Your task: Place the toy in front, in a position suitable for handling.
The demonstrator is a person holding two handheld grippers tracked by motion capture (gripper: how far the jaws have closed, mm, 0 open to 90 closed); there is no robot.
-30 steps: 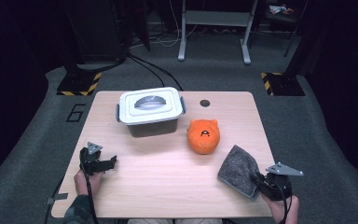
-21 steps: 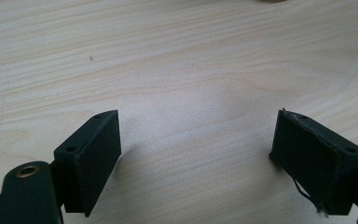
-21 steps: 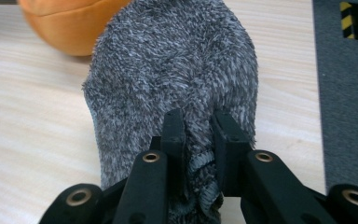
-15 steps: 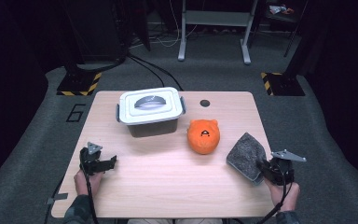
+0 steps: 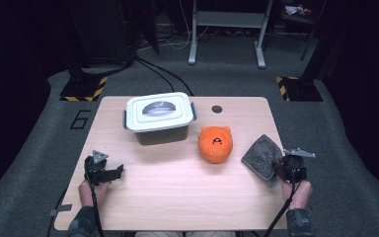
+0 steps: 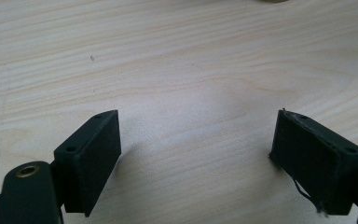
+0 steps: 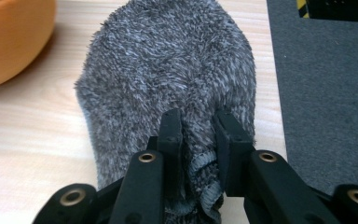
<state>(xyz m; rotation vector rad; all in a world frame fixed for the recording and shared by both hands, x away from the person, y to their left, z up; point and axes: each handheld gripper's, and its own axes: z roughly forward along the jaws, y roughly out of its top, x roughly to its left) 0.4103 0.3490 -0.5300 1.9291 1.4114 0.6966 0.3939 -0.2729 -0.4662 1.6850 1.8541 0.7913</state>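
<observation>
Progress: grey fuzzy microfibre cloth point(image 7: 172, 74) clamped at hem by right tongs point(image 7: 199, 130), near counter point(image 5: 177, 197) right edge, beside orange round plush toy point(image 5: 215, 144). Left tongs point(image 6: 196, 154) open, empty. Placement judged outstanding.

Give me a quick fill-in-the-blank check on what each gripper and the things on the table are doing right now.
1. The right gripper is shut on the grey ____.
2. The left gripper has its jaws ____, with bare table between them.
3. The white box has its lid ____.
4. The orange toy sits between the box and the ____.

Missing words: cloth; open; on; cloth
</observation>
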